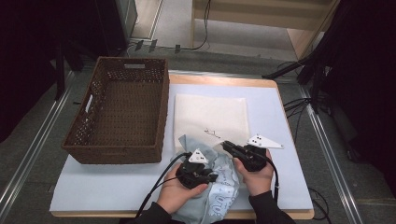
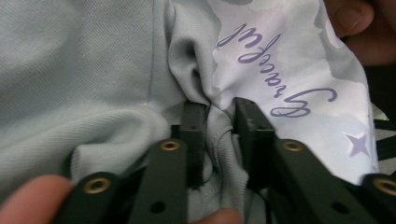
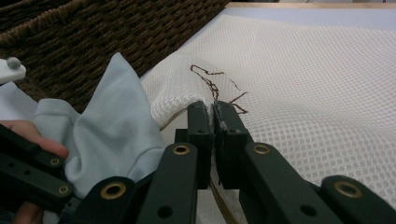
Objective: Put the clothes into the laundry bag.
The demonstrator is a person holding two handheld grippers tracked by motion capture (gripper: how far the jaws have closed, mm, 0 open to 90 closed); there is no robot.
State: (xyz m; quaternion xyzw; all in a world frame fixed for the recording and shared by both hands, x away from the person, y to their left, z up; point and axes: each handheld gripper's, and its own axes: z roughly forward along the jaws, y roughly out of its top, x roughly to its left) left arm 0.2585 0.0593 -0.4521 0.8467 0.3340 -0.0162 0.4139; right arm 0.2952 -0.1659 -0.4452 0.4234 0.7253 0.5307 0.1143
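Cloth job: left hand-held gripper (image 2: 219, 116) pinches fold of pale blue shirt with purple writing (image 2: 93, 70) to lift it. Right hand-held gripper (image 3: 214, 114), beside shirt, clamps white mesh laundry bag (image 3: 317, 93) edge, likely holding mouth ready.

Brown wicker basket (image 1: 119, 112) sits on the left of the table, long side running away from the near edge, slot handle in its left wall. White sheet (image 1: 88, 186) covers the wooden tabletop (image 1: 219, 80), wood showing at the far rim. Black cables (image 1: 299, 105) trail on the grey floor right of the table. Light wooden furniture (image 1: 299, 32) stands behind.
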